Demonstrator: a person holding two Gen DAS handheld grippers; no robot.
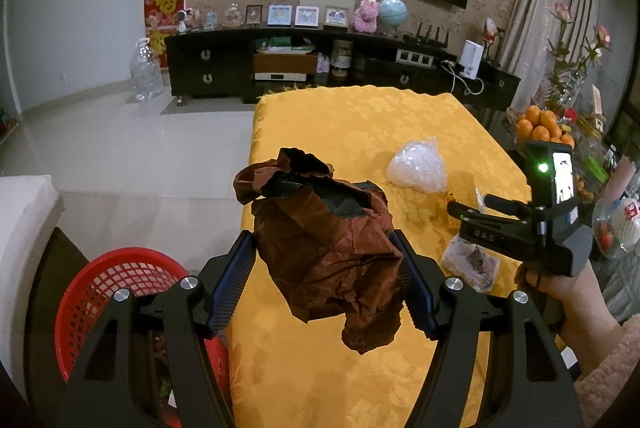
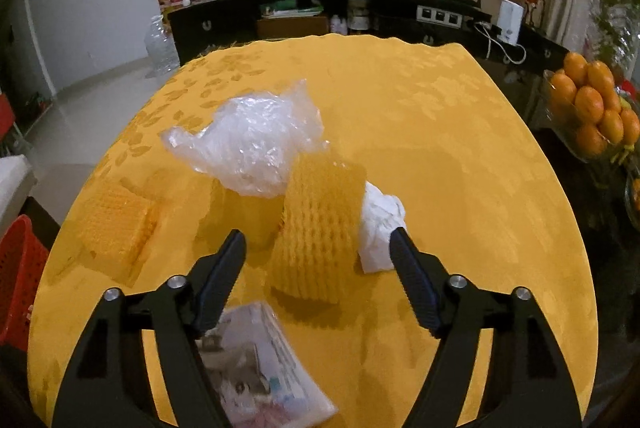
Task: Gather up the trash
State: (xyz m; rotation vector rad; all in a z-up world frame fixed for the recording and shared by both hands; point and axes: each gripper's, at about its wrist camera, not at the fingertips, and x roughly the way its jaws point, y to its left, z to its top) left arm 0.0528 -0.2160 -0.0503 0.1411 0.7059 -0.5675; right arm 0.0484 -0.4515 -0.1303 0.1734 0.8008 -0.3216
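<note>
Yellow tablecloth (image 2: 440,147), left fingers (image 1: 256,260) pinching brown bag (image 1: 328,248), right fingers (image 2: 408,260) seemingly spread, empty.

The red perforated plastic basket (image 1: 120,288) is partly hidden behind the left gripper's arms, its contents unreadable. The printed plastic packet (image 2: 260,360) is blurred, its print illegible and its near left edge covered. The crumpled white paper (image 2: 378,224) is partly hidden behind the yellow foam net sleeve (image 2: 320,224).

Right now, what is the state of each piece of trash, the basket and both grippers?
Brown paper: crumpled, held off the table.
Left gripper: shut on brown paper.
Right gripper: open, empty.
Foam net: standing on the table.
Plastic bag: crumpled.
Red basket: upright beside the table.
</note>
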